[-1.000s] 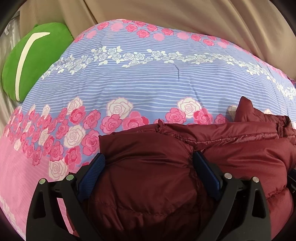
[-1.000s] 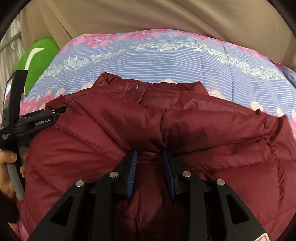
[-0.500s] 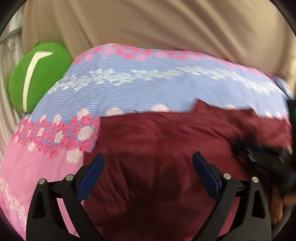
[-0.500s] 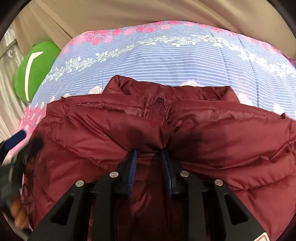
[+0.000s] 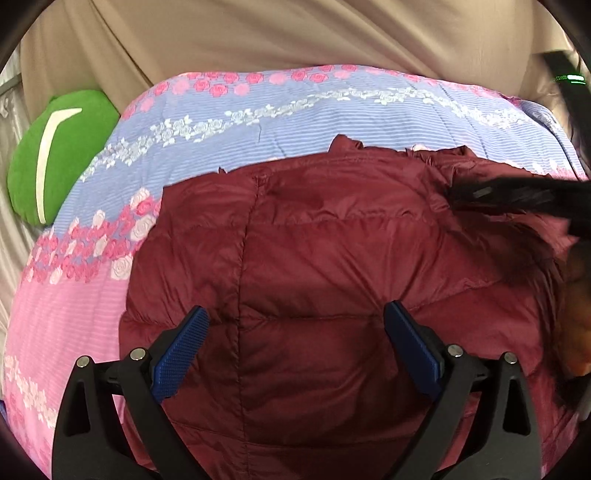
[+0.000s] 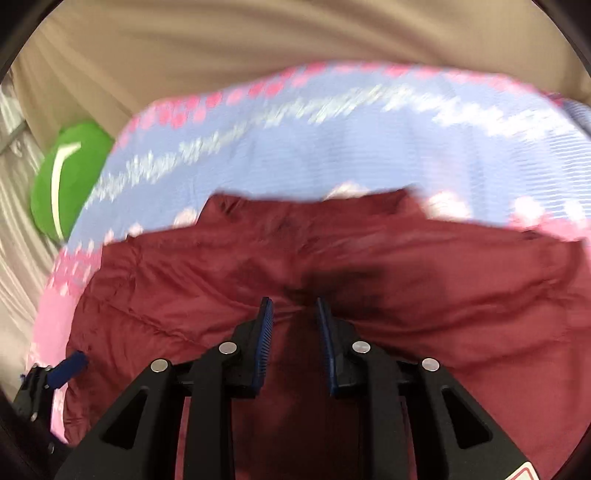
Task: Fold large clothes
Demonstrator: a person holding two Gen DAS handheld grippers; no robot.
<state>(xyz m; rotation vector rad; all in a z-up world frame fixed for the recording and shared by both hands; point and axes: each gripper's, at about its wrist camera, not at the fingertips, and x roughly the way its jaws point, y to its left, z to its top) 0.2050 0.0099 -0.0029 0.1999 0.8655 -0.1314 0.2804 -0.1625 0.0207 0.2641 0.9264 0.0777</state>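
A bed covered by a floral quilt [image 5: 332,110] in blue stripes and pink roses fills both views and serves as the folding surface; a beige curtain [image 5: 295,33] hangs behind it. At the bed's far left corner lies a green cushion [image 5: 55,155], well apart from the work.

Spread across the near half of the quilt is the maroon puffer jacket [image 5: 332,258], the garment being folded. Its collar end points away from the cameras, toward the curtain, and its quilted panels lie fairly flat on the left side, which suggests that side is already laid down. On the right the fabric bunches into ridges that run toward the right gripper [image 6: 294,314].

That gripper's jaws stand narrow, and a pucker of jacket fabric appears pinched between them; the view is blurred, so the hold is a judgement, but the creases converging on the tips support it. Holding a fold there would let the person carry or tug that part across the body of the jacket.

The left gripper [image 5: 295,332] hovers over the jacket's left half with its jaws spread wide and nothing between them, probably ready to press or take a new hold. Its blue pads [image 5: 181,350] sit just above the fabric.
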